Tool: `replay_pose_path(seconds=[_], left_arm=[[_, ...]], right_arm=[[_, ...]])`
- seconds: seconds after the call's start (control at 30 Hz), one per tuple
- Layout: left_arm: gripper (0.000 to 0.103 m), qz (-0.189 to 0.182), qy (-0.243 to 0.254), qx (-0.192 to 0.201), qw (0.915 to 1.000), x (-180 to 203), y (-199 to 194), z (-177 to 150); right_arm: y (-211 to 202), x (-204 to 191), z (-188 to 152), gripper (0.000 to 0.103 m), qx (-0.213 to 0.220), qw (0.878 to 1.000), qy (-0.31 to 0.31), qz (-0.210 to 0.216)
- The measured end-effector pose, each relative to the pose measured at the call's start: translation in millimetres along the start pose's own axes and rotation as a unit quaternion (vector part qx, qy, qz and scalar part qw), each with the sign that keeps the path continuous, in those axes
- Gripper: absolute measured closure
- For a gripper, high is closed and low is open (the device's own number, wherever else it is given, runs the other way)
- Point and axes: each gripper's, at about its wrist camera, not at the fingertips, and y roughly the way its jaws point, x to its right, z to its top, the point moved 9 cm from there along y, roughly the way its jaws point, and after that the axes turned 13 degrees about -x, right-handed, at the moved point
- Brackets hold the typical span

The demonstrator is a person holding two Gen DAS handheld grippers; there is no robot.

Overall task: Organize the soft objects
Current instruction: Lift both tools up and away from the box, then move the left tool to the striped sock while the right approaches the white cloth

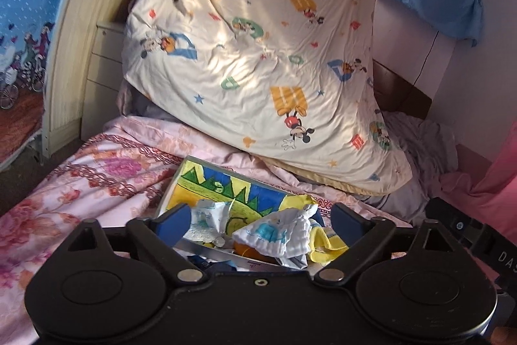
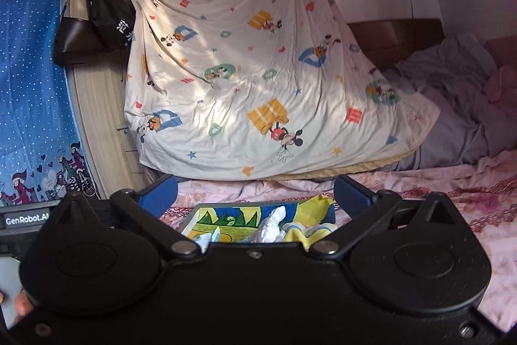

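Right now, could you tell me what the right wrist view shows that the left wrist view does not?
Only the right wrist view shows the two dark bags hanging beside the cartoon sheet. Only the left wrist view shows the drawers and the folded white cloth. Both show the sheet, the colourful box of small cloths on the pink bedspread, and open grippers: left, right.

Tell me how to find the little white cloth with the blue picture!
Start at the pink flowery bedspread and find the colourful box lying on it. The white cloth sits bunched there beside a yellow cloth; only it carries a pale blue print.
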Motion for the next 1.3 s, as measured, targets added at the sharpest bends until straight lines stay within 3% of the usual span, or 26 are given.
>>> replay_pose_path(seconds=[0.27, 0.63, 0.87, 1.3], left_arm=[[0.004, 0.019, 0.014, 0.012, 0.9997, -3, -34, -35], [0.001, 0.030, 0.055, 0.028, 0.9977, -1, -67, -79], [0.001, 0.033, 0.064, 0.013, 0.9973, -12, -66, -107], [0.001, 0.071, 0.064, -0.037, 0.9947, -40, -37, -138]], right_arm=[[-57, -7, -27, 0.001, -0.011, 1.000, -0.008, -0.002], [-102, 8, -84, 0.001, -0.040, 0.999, 0.024, -0.022], [-103, 9, -117, 0.001, -0.071, 0.996, 0.014, -0.046], [-67, 0, -131, 0.001, -0.117, 0.990, -0.023, -0.072]])
